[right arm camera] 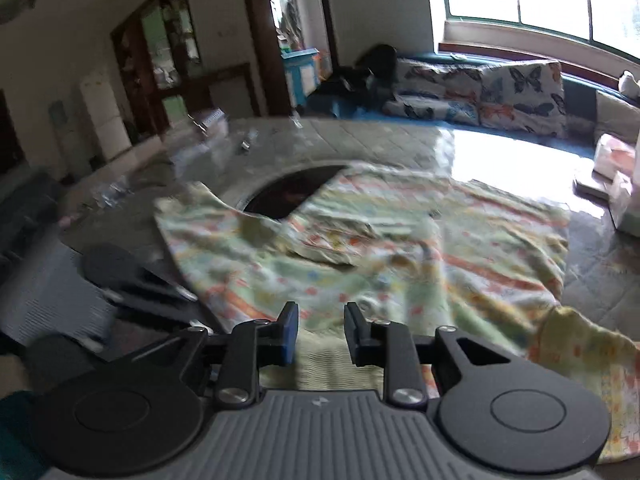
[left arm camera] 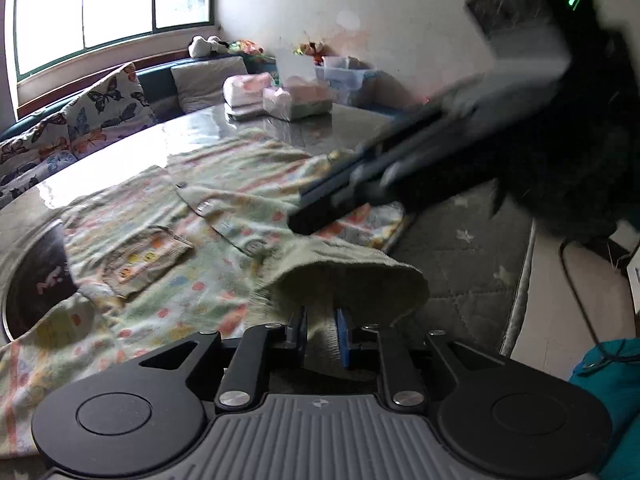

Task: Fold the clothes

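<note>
Left gripper (left arm camera: pixel 322 330) clamped on ribbed green cuff (left arm camera: pixel 352 284) of patterned cardigan (left arm camera: pixel 168 240), lifted at table's near edge. Cardigan spread across glossy table (right arm camera: pixel 400 140), partly covering dark round inset (right arm camera: pixel 296 194). Right gripper (right arm camera: pixel 322 334) parted over hem, pinching nothing; blurred.

Left tool (left arm camera: pixel 322 330), right tool (right arm camera: pixel 321 334): black linkage arms, blue pads, silver screws, ribbed grey housing.
</note>
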`<state>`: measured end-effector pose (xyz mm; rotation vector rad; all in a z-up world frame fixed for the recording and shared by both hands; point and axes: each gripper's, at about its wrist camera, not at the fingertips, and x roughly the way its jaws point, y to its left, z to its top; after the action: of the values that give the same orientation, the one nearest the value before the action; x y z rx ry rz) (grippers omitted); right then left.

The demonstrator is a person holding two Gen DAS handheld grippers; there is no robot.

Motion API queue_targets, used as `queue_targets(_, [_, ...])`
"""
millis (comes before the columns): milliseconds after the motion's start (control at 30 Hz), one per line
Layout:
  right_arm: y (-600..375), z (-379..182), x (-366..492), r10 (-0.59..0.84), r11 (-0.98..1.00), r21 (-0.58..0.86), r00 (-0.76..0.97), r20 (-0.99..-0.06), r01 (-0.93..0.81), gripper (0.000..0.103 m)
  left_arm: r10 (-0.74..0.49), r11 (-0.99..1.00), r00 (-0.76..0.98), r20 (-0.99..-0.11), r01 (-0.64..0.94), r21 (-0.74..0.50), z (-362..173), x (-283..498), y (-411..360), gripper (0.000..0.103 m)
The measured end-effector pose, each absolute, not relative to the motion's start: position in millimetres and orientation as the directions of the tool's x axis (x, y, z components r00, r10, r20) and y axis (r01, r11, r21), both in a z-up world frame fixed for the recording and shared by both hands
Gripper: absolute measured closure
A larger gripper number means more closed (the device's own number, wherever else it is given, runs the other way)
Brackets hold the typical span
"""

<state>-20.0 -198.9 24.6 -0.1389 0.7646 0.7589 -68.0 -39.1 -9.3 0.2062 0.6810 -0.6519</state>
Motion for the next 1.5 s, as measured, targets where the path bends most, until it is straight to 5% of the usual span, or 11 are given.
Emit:
queue_targets(300, [-187,-8,-46,0.495,0.701,-0.007,0.494,-0.715,-0.713,0.078,-0.476,0.837,0.674,-0.565,0.545,-0.056,19,-53,-27,0.077])
queue_targets(500, [-196,-6,-48,0.518,0.715,0.043,0.488,-0.703,-0.698,0.078,-0.481,0.857,0.659,-0.578,0.494,-0.15,4,-21,-43,0.077])
queue_targets(700, [-240,18,-53,0.531,0.775,0.111,0.546,-0.648,-0.622,0.067,-0.47,0.863,0.61,-0.638,0.47,-0.186,-25,-10,-52,0.08])
queue_targets(1133, [-407,-7,6,0.009,0.998,0.052,0.778,-0.628,0.03,0.062,-0.454,0.857,0.605,-0.654,0.498,-0.134,-28,-16,-59,0.078])
queue_targets(1500, [-464,-23,18,-0.151,0.974,0.041,0.776,-0.612,0.222,0.058,-0.442,0.859,0.6,-0.667,0.496,-0.123,-27,-13,-62,0.077])
